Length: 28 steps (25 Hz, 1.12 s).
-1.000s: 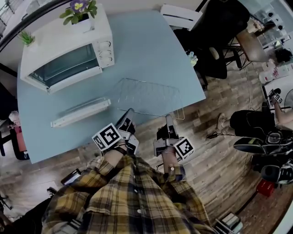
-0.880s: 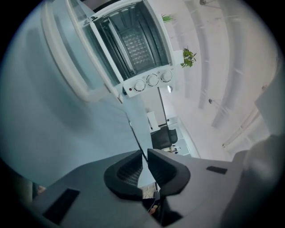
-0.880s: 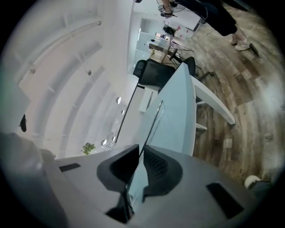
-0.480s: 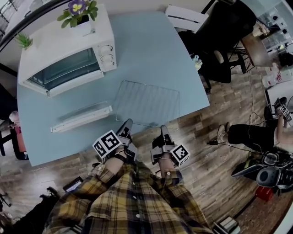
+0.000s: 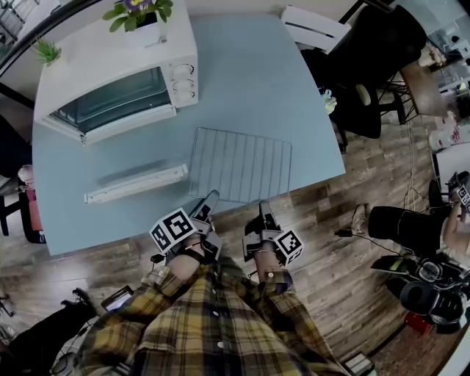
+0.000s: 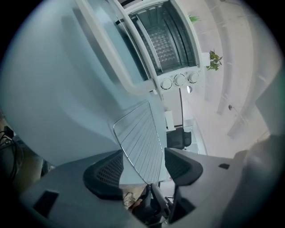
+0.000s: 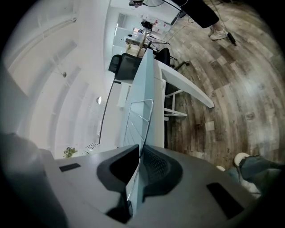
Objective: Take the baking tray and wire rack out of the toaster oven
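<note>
**Q:** What stood at the left of the worktop [image 5: 250, 73]?

**A:** The toaster oven [image 5: 110, 73], with a potted plant [image 5: 139, 11] on its top. In front of it, and apart from it, the baking tray [image 5: 136, 183] lay flat on the worktop, outside the oven.

**Q:** How was the left claw [image 5: 209, 200] set?

**A:** It was held at the worktop's near edge with its jaws apart. In the left gripper view the rim of the wire rack [image 5: 241, 165] ran through the gap between them, and neither pad pressed on it.

**Q:** Where was the rack itself?

**A:** It lay flat on the worktop, just right of the tray, with its near side at the worktop's near edge.

**Q:** And the right claw [image 5: 262, 208]?

**A:** Its jaws were closed on the near rim wire of the rack, as the right gripper view showed.
</note>
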Each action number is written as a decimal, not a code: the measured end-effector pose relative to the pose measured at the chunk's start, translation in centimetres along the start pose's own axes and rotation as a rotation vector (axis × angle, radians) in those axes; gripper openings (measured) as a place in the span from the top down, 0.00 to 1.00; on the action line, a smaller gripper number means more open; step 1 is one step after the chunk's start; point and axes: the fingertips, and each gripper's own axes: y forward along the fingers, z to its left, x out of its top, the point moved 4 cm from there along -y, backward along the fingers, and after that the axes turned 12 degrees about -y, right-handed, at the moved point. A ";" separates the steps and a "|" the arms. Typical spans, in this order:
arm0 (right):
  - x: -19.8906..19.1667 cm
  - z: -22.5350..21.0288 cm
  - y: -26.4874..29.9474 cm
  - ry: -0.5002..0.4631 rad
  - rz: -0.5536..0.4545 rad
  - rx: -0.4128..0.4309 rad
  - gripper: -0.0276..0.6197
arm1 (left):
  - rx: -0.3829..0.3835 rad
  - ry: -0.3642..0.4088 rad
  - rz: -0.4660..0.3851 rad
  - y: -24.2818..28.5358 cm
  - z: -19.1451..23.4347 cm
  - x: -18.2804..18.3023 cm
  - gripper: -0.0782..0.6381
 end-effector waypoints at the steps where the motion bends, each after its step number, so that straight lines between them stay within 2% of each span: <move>1: 0.0 0.0 0.1 -0.004 -0.005 -0.001 0.90 | 0.000 0.005 -0.004 -0.2 0.1 0.0 0.50; 7: 0.1 0.1 0.1 -0.050 -0.019 -0.011 0.89 | -0.022 0.022 -0.033 -1.4 -0.2 0.5 0.51; 11: 0.4 -0.4 -0.9 -0.063 -0.039 -0.045 0.71 | -0.052 0.036 -0.039 -2.0 -1.1 0.7 0.51; 13: 1.2 -0.3 -1.9 -0.131 -0.080 -0.082 0.69 | -0.077 0.069 -0.039 -2.4 -2.0 0.6 0.52; 16: 3.2 1.9 -3.5 -0.335 -0.140 -0.101 0.68 | -0.132 0.136 -0.044 -3.2 -4.2 0.5 0.52; 19: 4.3 6.0 -3.9 -0.501 -0.168 -0.023 0.68 | -0.190 0.191 -0.077 -4.5 -6.7 1.4 0.52; 22: 3.8 10.8 -2.5 -0.594 -0.151 0.102 0.68 | -0.248 0.219 -0.132 -6.0 -9.1 3.2 0.53; 28: -1.7 21.5 2.7 -0.748 -0.024 0.376 0.68 | -0.319 0.255 -0.311 -10.4 -12.3 9.8 0.54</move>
